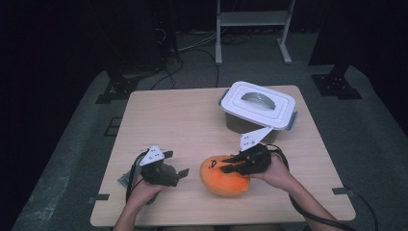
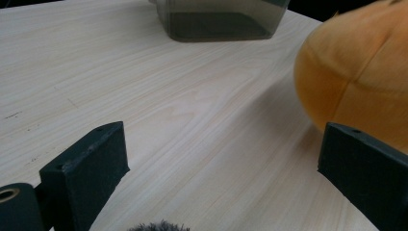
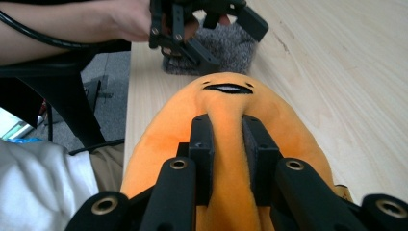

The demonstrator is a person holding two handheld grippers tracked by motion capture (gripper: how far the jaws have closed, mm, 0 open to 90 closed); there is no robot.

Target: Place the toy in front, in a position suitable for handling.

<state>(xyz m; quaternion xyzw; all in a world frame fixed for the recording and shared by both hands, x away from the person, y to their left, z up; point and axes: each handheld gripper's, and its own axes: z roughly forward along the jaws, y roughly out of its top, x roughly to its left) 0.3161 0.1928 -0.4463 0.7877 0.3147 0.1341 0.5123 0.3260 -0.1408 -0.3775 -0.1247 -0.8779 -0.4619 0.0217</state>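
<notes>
A: Starting at the left, the left gripper (image 1: 182, 173) hangs with its jaws spread wide and nothing between them, low over the worktop (image 1: 173, 120) just beside the orange plush toy (image 1: 223, 181).

B: And that toy looks soft and light. The right gripper (image 3: 227, 126) pinches a fold of fabric on its top, jaws narrow.

A: A good hold, I'd say; the fabric bunches easily. Its long axis lies across the near edge, with the face towards the left gripper.
</notes>
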